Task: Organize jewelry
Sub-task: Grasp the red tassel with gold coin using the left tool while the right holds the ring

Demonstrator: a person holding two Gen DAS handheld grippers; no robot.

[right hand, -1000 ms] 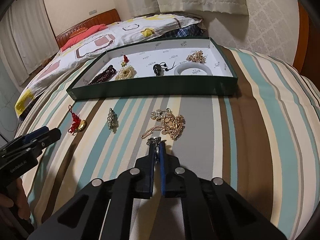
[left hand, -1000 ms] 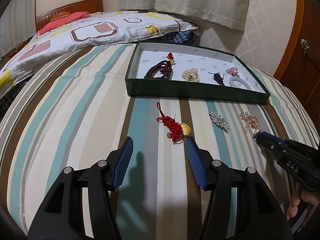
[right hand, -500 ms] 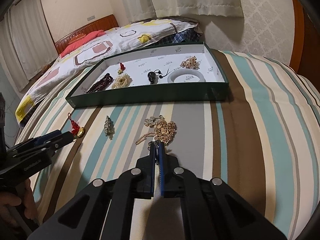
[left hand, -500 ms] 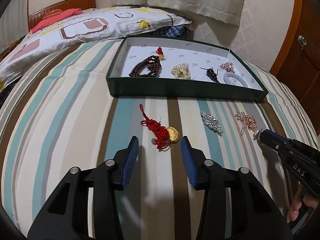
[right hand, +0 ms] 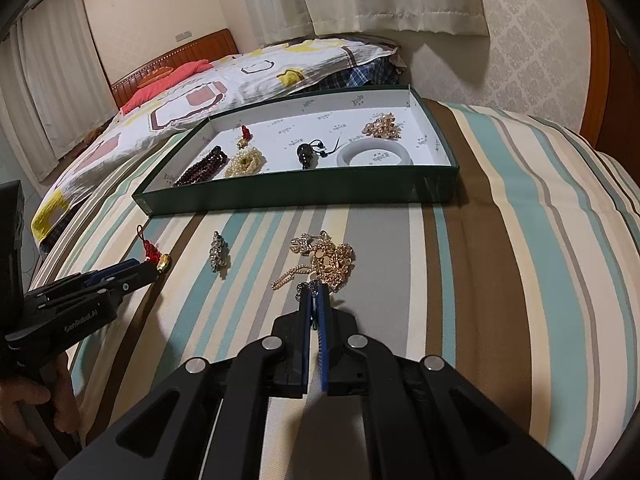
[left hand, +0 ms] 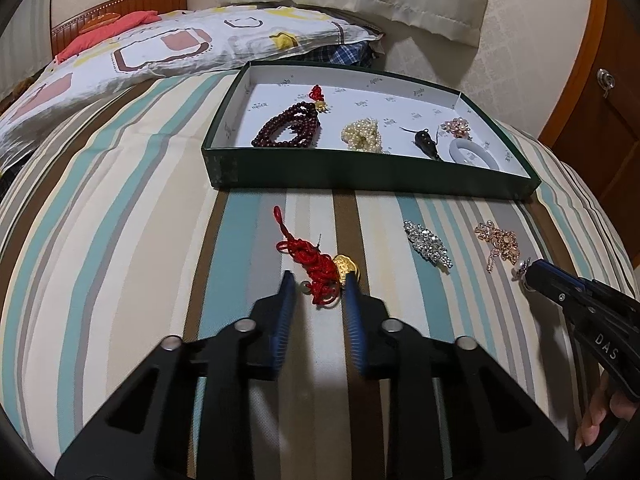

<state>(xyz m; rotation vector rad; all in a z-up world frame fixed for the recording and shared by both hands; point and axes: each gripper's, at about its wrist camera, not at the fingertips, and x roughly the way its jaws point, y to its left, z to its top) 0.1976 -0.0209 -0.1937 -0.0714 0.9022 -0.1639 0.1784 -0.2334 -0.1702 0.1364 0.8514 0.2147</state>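
A red cord charm with a gold nugget (left hand: 320,266) lies on the striped bed. My left gripper (left hand: 319,280) is open, its blue fingers on either side of the charm's near end; it also shows in the right wrist view (right hand: 154,270). My right gripper (right hand: 313,290) is shut on a small silver piece at the near end of the gold chain pile (right hand: 326,260); it also shows in the left wrist view (left hand: 528,274). A silver rhinestone brooch (left hand: 426,243) lies between them. The green tray (left hand: 360,172) holds dark red beads, pearls, a black pendant, a white bangle and a pink-gold piece.
A patterned quilt (left hand: 160,48) and pillows lie behind the tray. A wooden cabinet door (left hand: 600,92) stands at the right. Curtains hang on the back wall. The striped bedcover (left hand: 120,240) stretches wide to the left.
My left gripper has moved forward to the red charm and narrowed, so its fingers now flank it. My right gripper has stayed shut at the chain's near end.
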